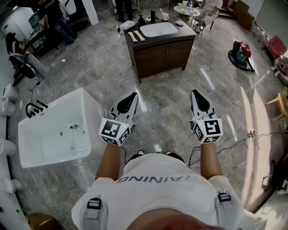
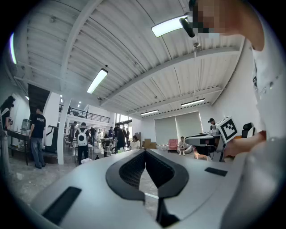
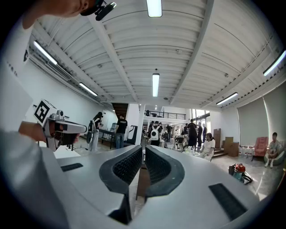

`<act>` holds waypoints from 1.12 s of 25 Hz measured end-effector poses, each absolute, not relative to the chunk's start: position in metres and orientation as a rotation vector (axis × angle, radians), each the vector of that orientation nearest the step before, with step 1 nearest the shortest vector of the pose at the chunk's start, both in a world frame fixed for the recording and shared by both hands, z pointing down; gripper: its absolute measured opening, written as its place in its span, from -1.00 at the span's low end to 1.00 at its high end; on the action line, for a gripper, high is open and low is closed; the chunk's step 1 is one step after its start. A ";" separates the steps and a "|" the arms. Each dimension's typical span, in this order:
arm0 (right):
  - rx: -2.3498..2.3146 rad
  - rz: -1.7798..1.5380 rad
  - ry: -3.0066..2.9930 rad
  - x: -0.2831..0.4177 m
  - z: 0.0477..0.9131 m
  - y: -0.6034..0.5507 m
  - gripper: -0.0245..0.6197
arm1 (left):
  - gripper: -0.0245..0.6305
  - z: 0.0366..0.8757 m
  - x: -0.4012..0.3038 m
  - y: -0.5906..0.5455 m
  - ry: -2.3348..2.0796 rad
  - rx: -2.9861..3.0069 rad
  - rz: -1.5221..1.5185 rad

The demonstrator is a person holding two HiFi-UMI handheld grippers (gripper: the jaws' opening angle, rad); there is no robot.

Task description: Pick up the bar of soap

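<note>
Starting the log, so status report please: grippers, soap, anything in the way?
Left gripper shut, empty. Right gripper shut, empty. Soap not made out from here. Vanity ahead across the floor; tub to the left.

Strip lamps [image 3: 155, 8] along the ceiling flood the hall where I stand with bright, even light. The polished floor [image 1: 245, 117] throws back pale streaks of glare, and shadows stay soft and faint. My two gripper views bow sharply toward their dark, rounded edges. The head view curves at its corners; distant figures are small and soft.
</note>
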State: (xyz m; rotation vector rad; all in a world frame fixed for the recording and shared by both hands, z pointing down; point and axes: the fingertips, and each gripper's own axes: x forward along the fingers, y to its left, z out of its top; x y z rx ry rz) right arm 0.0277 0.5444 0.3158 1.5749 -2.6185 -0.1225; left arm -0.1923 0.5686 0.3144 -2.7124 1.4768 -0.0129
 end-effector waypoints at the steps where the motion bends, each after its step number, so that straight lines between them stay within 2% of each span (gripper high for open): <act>1: 1.576 -0.122 -2.618 0.029 0.316 0.544 -0.83 | -0.90 0.314 -0.191 0.568 1.473 -2.713 -0.012; 16: 1.558 -0.126 -2.633 0.045 0.322 0.543 -0.83 | -0.89 0.318 -0.169 0.563 1.464 -2.727 -0.015; 28: 1.583 -0.097 -2.610 0.132 0.336 0.518 -0.83 | -0.90 0.322 -0.089 0.535 1.440 -2.746 -0.027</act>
